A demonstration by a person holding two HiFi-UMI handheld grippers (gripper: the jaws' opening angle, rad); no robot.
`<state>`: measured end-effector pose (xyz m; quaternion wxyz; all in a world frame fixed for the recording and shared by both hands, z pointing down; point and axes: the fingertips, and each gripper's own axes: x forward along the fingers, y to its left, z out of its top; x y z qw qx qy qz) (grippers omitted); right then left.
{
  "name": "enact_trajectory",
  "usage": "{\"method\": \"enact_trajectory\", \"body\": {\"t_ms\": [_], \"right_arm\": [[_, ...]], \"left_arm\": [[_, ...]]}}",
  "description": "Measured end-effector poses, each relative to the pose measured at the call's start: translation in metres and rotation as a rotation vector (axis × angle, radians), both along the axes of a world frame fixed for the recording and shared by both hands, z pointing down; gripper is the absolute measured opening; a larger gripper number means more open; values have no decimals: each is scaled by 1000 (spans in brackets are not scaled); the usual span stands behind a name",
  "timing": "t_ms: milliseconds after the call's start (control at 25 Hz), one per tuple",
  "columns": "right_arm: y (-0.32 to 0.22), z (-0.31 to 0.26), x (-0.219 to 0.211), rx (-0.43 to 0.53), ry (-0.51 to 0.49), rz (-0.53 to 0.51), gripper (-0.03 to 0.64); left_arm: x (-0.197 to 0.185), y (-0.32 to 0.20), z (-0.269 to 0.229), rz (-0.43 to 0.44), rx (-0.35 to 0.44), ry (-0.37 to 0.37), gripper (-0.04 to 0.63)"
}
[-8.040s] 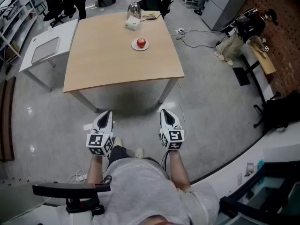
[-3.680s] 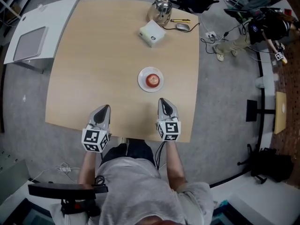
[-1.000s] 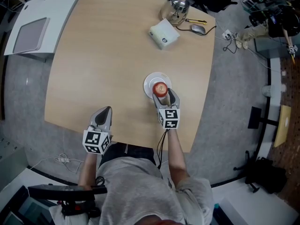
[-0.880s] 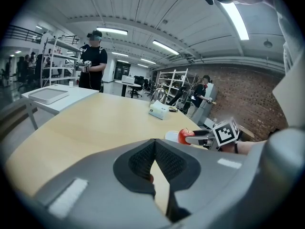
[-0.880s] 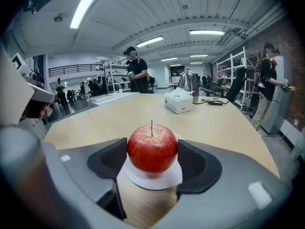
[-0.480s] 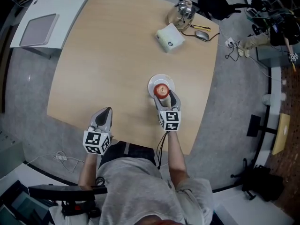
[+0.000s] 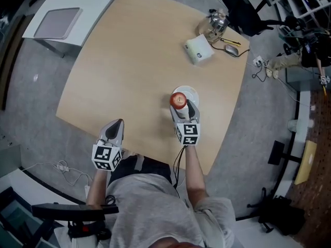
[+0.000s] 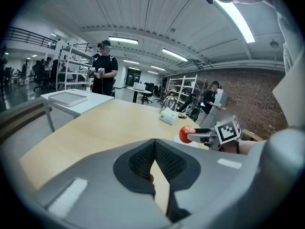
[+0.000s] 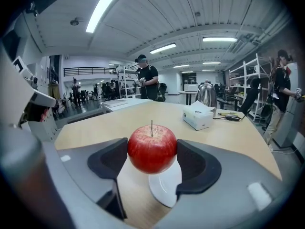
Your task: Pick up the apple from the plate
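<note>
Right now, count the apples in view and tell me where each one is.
1. The apple is gripped between the right gripper's jaws, just above the white plate on the table. No other apple shows in any view.

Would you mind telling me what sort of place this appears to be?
Likely an open-plan lab or workshop office: metal shelving racks, a brick wall, strip lights overhead, and an office chair by the wooden table.

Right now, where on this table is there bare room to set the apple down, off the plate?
The whole table left of the plate is bare, out to its left edge. A smaller free strip lies between plate and white box. The far right corner is crowded: box, kettle, mouse.
</note>
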<state>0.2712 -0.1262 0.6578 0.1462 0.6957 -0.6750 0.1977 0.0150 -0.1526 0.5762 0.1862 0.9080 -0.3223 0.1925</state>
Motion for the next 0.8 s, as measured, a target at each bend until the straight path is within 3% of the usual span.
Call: {"method": "enact_trajectory", "body": {"t_ms": [800], "right_arm": [[-66,-18,-115,52,5,-256,331]], "left_arm": [[-102,-3,-8,-221,22,2,20]]}}
